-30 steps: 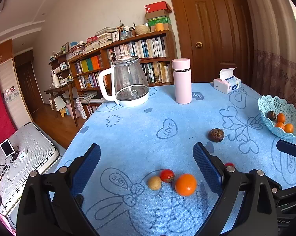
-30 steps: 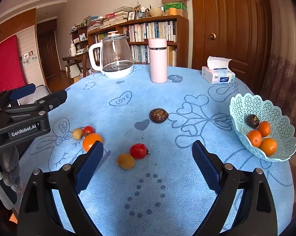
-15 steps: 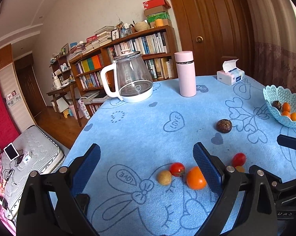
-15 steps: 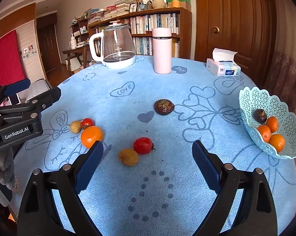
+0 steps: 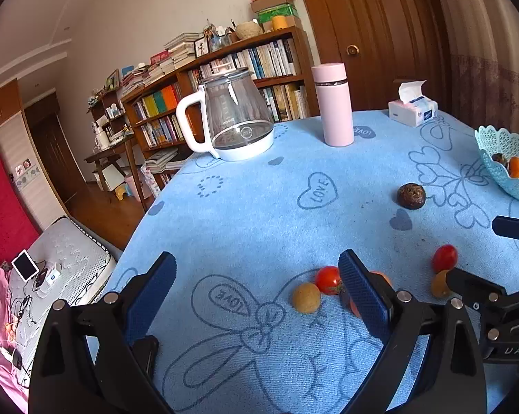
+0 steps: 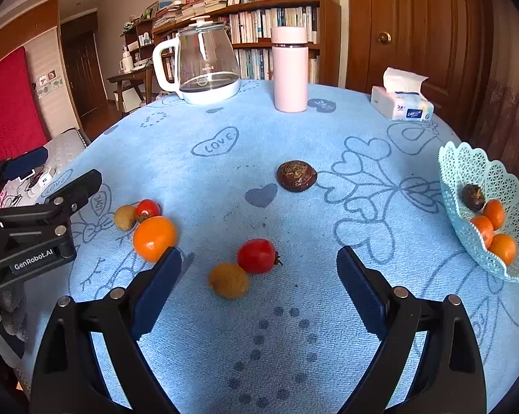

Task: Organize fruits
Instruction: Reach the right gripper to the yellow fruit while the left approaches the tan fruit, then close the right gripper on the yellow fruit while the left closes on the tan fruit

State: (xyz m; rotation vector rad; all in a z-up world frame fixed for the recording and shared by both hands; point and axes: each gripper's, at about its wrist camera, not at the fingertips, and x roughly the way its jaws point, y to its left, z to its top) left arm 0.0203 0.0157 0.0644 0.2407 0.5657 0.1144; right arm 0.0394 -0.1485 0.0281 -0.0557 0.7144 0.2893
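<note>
Both grippers are hovering over the blue tablecloth (image 6: 294,131), nothing gripped. Going left to right: left gripper (image 5: 256,286) is sitting with jaws spread wide and empty; between and just beyond them are lying a tan fruit (image 5: 306,297) touching a small red tomato (image 5: 328,280), and the big orange (image 6: 154,238) is partly hiding behind its right finger. Right gripper (image 6: 259,284) is likewise gaping wide with nothing in hold; a yellow-brown fruit (image 6: 229,280) and a red tomato (image 6: 257,255), touching each other, are sitting right in the gap. Farther back a dark wrinkled fruit (image 6: 296,176) is lying alone mid-table. Far right, the lacy teal basket (image 6: 466,165) is already holding 3 oranges and 1 dark fruit. My read: each hand is lining up a pick. Advice: centre on 1 fruit only, come in from the free side so the touching neighbour isn't rolling off, squeeze gently since tomatoes bruise, then carry to the basket. Readable text: "GenRobot.AI" on the left gripper body, "LOVE" in the cloth hearts; tissue box (image 6: 401,105) label is too small to read.
</note>
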